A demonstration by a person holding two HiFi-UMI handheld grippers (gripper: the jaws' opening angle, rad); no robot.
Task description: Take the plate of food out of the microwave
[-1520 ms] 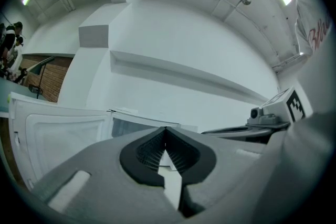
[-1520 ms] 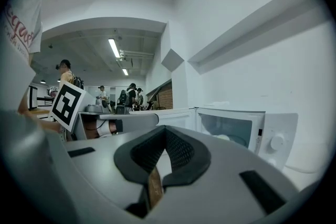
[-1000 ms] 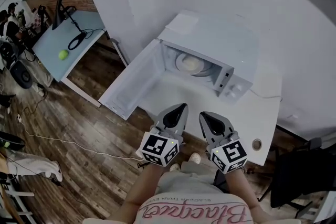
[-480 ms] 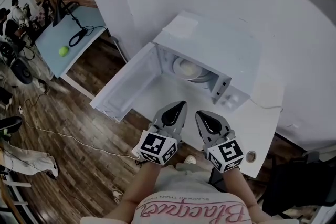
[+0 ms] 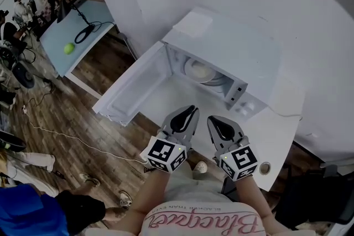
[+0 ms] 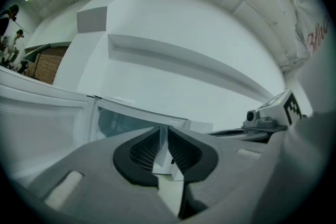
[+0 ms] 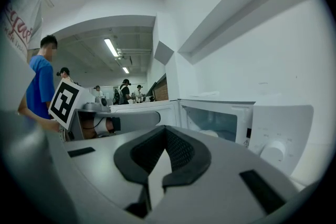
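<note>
Head view: the microwave [image 5: 232, 47] stands on the white table [image 5: 279, 127] with its door [image 5: 133, 88] swung fully open to its left. The plate of food [image 5: 200, 70] sits inside the microwave's cavity, on the turntable. My left tongs [image 5: 193, 110] and right tongs [image 5: 213, 119] hang side by side in front of the microwave's opening, both pointing at it and both well short of the plate. Far to the left of the microwave, a green ball [image 5: 68, 48] lies on a pale blue table [image 5: 91, 22].

Left gripper view: my left tongs [image 6: 164, 136] have just been opening; the pads stand a thin slit apart, with nothing between them. Straight beyond the tips is the microwave's cavity [image 6: 123, 123], with the open door [image 6: 42, 123] to its left.

Right gripper view: my right tongs [image 7: 165, 131] are pressed together at the tips and hold nothing. The microwave's dial panel [image 7: 275, 139] sits to the right of the tips. In the cavity just left of that panel, a pale shape [image 7: 210, 132] shows that I take for the plate, though it is too faint to be sure.
</note>
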